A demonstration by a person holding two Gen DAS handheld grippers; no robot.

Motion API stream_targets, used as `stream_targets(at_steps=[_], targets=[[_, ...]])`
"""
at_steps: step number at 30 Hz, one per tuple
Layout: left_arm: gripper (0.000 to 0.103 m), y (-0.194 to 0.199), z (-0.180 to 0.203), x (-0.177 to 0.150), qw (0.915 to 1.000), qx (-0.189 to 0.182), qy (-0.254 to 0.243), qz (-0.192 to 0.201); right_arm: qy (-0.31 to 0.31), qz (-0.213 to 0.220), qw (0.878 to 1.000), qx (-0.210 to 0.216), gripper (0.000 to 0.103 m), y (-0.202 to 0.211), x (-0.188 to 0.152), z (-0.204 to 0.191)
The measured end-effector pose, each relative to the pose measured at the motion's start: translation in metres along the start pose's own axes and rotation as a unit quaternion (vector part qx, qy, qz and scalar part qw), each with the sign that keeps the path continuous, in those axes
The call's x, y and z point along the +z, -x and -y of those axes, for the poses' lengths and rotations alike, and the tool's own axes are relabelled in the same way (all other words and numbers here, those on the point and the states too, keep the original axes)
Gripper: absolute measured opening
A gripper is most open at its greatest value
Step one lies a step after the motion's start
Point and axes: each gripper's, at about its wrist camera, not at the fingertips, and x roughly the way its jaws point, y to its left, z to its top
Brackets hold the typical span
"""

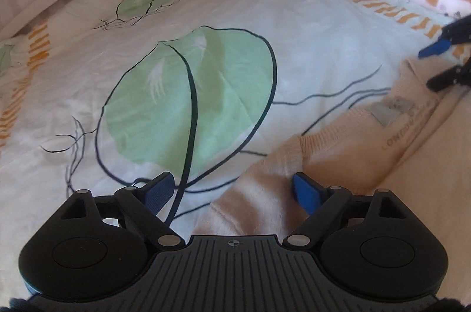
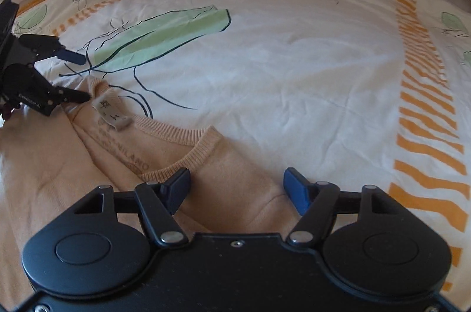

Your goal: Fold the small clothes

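Jaws spread on your left gripper (image 1: 232, 191) and right gripper (image 2: 237, 188) above the peach sweater (image 2: 229, 173); close off-centre and you risk bunching the shoulders.

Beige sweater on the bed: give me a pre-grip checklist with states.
1. Beige sweater lies on the bedspread: ok.
2. Left tongs open, fabric between the fingers: ok.
3. Right tongs open over the shoulder by the ribbed collar: ok.
4. Pads pressing on fabric: not ok, neither grips yet.
5. Sweater flat: not ok, creases beside the neck label.
6. Sleeves and hem laid out: cannot tell, out of view.
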Motion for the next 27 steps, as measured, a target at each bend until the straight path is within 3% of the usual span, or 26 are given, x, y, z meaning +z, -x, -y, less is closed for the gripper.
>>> stream_targets(at_steps=[5,8,9,10,11,12,13,17,19,20,23,24,25,26,27], targets=[[0.089,-0.012,-0.02,0.001,0.9976,-0.056,0.039,-0.012,-0.016,0.011,0.999,0.031,0.072,0.001,-0.003,0.01],[0.084,-0.013,-0.032,-0.002,0.9934,-0.085,0.075,-0.017,-0.016,0.008,0.999,0.052,0.056,0.004,-0.002,0.014],[0.073,-0.011,-0.032,-0.004,0.9922,-0.093,0.082,-0.015,-0.018,0.007,0.998,0.062,0.051,0.004,-0.002,0.014],[0.063,-0.008,-0.031,-0.005,0.9911,-0.104,0.082,-0.008,-0.02,0.006,0.997,0.068,0.038,0.005,-0.001,0.013],[0.041,-0.003,-0.029,-0.006,0.9903,-0.114,0.08,0.001,-0.02,0.004,0.997,0.075,0.023,0.007,-0.001,0.012],[0.022,0.001,-0.025,-0.007,0.9905,-0.112,0.08,0.009,-0.019,0.003,0.997,0.079,0.022,0.008,0.0,0.009],[0.015,0.007,-0.02,-0.007,0.9916,-0.102,0.078,0.015,-0.012,0.004,0.997,0.072,0.021,0.011,0.0,0.004],[0.008,0.023,-0.008,-0.01,0.9954,-0.046,0.072,0.043,0.032,0.023,0.999,0.015,0.019,0.024,0.001,-0.012],[0.008,0.016,-0.017,-0.013,0.9944,-0.028,0.099,0.024,0.014,0.009,1.0,-0.001,0.019,0.017,0.002,-0.006],[0.009,0.008,-0.019,-0.015,0.9952,-0.002,0.097,0.011,0.005,0.003,1.0,-0.008,0.019,0.012,0.001,-0.003],[0.01,0.001,-0.013,-0.016,0.9969,0.018,0.075,0.017,-0.021,0.004,1.0,-0.016,0.021,0.003,-0.001,0.0],[0.01,0.001,-0.013,-0.015,0.997,0.022,0.073,0.015,-0.027,0.009,0.999,-0.027,0.029,0.004,-0.001,0.0],[0.01,0.002,-0.013,-0.014,0.9968,0.021,0.076,0.013,-0.032,0.012,0.999,-0.033,0.047,0.004,-0.001,0.0],[0.017,0.004,-0.015,-0.012,0.9965,0.02,0.081,0.011,-0.036,0.013,0.998,-0.042,0.057,0.006,-0.001,0.001],[0.034,0.007,-0.018,-0.011,0.9959,0.024,0.086,0.01,-0.041,0.017,0.998,-0.054,0.076,0.008,-0.001,0.003]])
